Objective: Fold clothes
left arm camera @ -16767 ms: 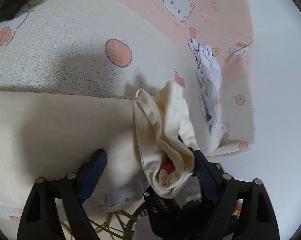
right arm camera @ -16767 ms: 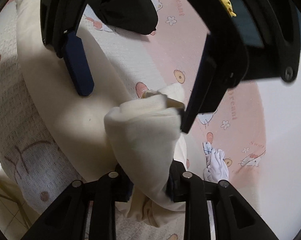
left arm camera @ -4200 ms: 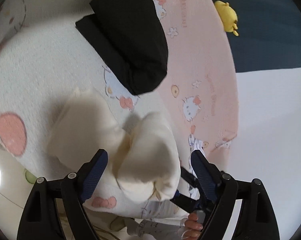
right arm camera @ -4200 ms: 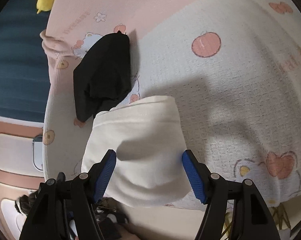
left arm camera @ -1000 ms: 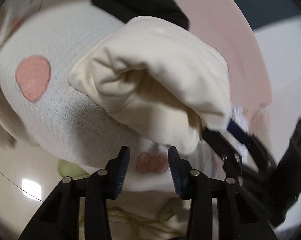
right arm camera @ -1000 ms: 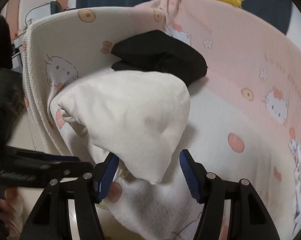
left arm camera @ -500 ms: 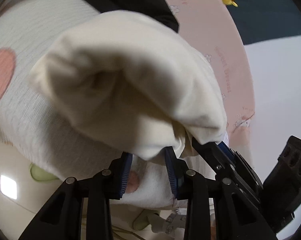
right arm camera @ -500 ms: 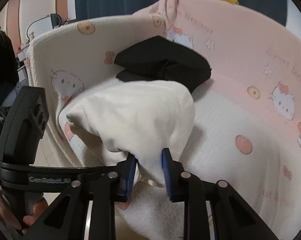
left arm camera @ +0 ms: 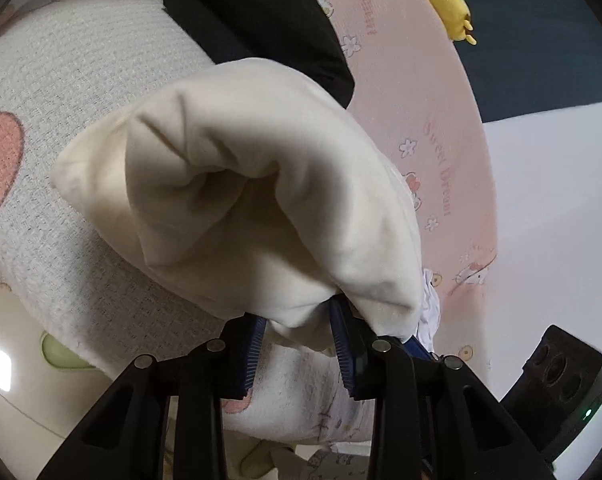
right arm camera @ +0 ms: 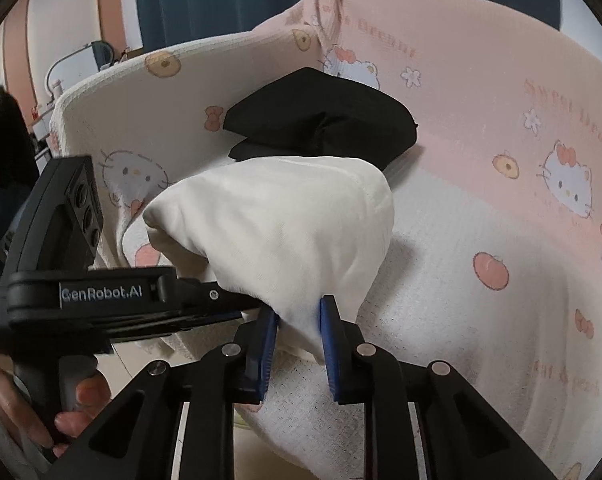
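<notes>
Grippers nearest us: the left gripper [left arm camera: 301, 344] and the right gripper [right arm camera: 299, 338], whose jaws have just been closing, are each clamped on the near edge of the cream garment [left arm camera: 253, 200], a folded bundle on the blanket [right arm camera: 461, 320]. We judge it best to lift level, both grips firm, so the fold stays together. Beyond lies the black garment [right arm camera: 321, 120], folded; farthest, a yellow toy [left arm camera: 453, 12].

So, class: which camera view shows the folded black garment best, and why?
The right wrist view: the black garment lies whole and unobstructed on the blanket, behind the cream garment. In the left wrist view the black garment is cut off by the frame's top edge and partly hidden behind the cream garment.
</notes>
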A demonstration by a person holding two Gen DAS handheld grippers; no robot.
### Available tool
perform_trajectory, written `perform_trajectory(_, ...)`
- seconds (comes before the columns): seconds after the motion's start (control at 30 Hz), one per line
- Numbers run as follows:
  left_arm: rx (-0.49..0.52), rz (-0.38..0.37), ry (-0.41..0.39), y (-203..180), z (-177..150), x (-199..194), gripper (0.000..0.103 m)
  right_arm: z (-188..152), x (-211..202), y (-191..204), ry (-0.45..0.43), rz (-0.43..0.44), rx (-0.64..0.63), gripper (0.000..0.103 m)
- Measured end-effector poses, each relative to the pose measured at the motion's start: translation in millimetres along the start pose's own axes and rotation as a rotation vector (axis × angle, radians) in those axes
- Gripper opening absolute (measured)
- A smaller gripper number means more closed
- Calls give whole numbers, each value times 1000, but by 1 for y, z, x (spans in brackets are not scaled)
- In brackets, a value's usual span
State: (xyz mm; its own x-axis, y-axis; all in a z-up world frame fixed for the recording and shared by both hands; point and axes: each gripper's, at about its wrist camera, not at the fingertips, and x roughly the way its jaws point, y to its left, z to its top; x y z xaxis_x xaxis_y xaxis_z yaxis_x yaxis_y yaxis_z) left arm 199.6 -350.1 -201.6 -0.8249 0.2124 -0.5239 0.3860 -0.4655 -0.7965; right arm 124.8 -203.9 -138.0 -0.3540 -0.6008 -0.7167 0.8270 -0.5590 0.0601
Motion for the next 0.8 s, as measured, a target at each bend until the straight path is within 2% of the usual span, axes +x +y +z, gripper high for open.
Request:
perform_trajectory(0.1, 33, 9, -7, 9, -2, 12, 30, -2, 5, -4, 27, 9, 25, 20)
perform_trajectory(0.2, 83, 18, -26, 15, -5, 22, 32, -10, 12, 1, 66, -28, 0, 20)
perform_trajectory(0.33, 187, 84, -29, 1, -5, 25, 32, -14, 16, -1, 72, -39, 52, 20)
perform_trajectory(0.4, 156, 87, -6, 1, 1, 25, 32, -13, 16, -1, 66, -42, 63, 20)
perform_trajectory(0.53, 99, 113, 53, -1, 13, 19, 33, -14, 13, 12, 69, -83, -3, 23)
perform_trajectory(0.6, 84, 113, 61, -2, 16, 11, 34, -13, 10, 12, 86, -67, 1, 30)
perform_trajectory(0.63, 75, 109, 63, -1, 17, 6, 45, -12, 8, 12, 95, -58, 4, 34)
perform_trajectory(0.67, 63, 116, 55, 0, 19, -2, 63, -12, 4, 10, 103, -43, 24, 36)
perform_trajectory(0.73, 30, 121, 31, 3, 25, -17, 79, -13, -4, 6, 113, -26, 62, 47)
perform_trajectory(0.8, -9, 117, -3, 8, 33, -31, 79, -14, -14, -2, 108, -23, 106, 58)
